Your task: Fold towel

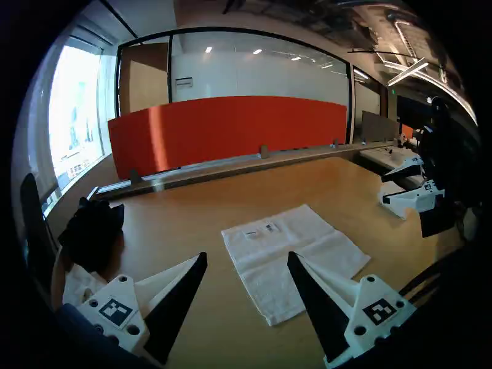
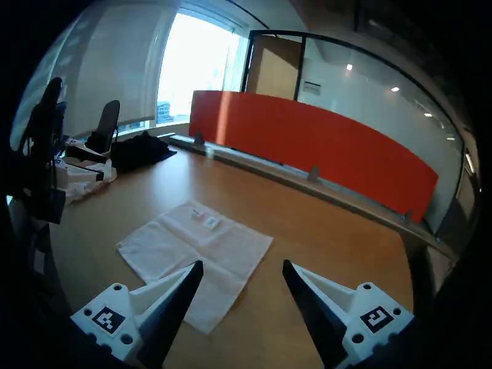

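Note:
A white towel [image 1: 289, 258] lies flat on the wooden table [image 1: 203, 209], with two small labels near its far edge. My left gripper [image 1: 246, 255] hovers open just in front of the towel's near edge, nothing between its fingers. Farther off at the right, the right gripper [image 1: 406, 187] is held above the table beside the towel. In the right gripper view the same towel [image 2: 197, 249] lies ahead and slightly left of my open right gripper [image 2: 241, 263], whose left fingertip overlaps the towel's near edge. The left gripper [image 2: 80, 165] is at the far left.
An orange partition [image 1: 227, 132] [image 2: 320, 141] runs along the table's far side. A black bag [image 1: 92, 230] [image 2: 138, 150] rests on the table on a white cloth [image 1: 77, 283], left of the towel. A dark chair [image 2: 107, 123] stands by the window.

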Available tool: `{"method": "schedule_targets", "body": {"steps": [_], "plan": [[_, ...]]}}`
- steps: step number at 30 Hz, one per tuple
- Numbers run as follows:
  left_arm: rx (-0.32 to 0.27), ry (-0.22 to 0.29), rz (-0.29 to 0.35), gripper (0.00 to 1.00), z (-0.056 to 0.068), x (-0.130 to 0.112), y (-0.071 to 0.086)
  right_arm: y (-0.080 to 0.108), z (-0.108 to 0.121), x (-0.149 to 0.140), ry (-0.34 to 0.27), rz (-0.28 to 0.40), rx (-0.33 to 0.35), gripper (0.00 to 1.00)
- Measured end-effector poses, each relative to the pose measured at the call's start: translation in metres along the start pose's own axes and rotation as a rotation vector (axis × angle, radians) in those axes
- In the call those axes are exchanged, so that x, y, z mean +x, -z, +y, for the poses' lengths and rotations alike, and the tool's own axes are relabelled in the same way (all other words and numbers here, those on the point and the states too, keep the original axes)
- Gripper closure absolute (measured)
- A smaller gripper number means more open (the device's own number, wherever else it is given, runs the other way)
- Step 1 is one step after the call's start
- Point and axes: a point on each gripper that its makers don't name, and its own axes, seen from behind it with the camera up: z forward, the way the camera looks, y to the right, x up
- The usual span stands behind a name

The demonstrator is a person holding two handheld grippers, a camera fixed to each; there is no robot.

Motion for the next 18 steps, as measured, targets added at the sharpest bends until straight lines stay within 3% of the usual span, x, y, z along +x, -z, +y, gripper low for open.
{"method": "schedule_targets", "body": {"steps": [18], "plan": [[-0.090,-0.042,-0.195,0.03,0.023,-0.086,-0.042,-0.037,-0.033,-0.078,0.009,-0.144,0.077,0.00]]}}
